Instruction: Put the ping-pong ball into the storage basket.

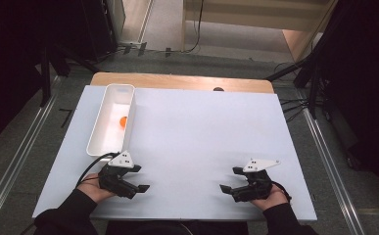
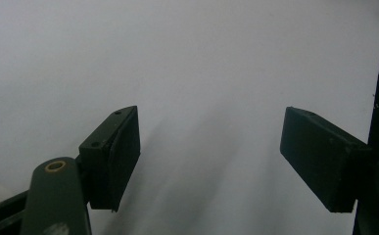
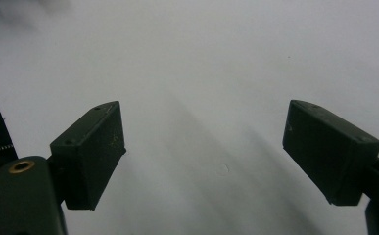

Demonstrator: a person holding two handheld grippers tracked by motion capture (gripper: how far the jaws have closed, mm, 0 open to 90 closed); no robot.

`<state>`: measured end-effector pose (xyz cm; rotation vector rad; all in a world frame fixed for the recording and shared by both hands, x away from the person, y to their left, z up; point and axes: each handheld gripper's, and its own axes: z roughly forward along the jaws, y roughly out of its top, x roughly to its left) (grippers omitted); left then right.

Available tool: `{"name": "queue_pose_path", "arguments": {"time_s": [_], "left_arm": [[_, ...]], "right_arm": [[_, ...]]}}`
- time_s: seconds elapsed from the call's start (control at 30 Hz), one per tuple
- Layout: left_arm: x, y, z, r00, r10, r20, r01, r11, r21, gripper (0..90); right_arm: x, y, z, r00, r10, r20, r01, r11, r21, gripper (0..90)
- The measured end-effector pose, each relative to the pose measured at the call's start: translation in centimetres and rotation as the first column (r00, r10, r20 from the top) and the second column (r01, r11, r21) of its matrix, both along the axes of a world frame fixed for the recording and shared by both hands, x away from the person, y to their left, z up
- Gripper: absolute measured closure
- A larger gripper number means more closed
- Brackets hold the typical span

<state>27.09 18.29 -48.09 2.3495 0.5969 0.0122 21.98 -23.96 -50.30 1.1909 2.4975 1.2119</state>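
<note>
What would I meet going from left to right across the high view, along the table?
White bin with a small orange thing inside → left gripper → bare white tabletop → right gripper.

Orange thing (image 1: 123,121) in bin: unidentifiable.

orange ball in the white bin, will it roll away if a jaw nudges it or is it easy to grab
The orange ball looks round and smooth, so it would likely roll when nudged. The white bin has tall walls, which should keep it inside. It looks small beside the bin, so probably light and apt to slip from the jaws.
</note>
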Motion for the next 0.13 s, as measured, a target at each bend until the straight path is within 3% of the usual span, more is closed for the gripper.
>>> {"name": "queue_pose_path", "arguments": {"time_s": [0.13], "left_arm": [[0.04,-0.06,-0.07,1.0,-0.003,0.002,0.003,1.0,-0.002,23.4]], "right_arm": [[0.03,0.01,-0.02,1.0,0.003,0.001,-0.003,1.0,0.001,14.2]]}}
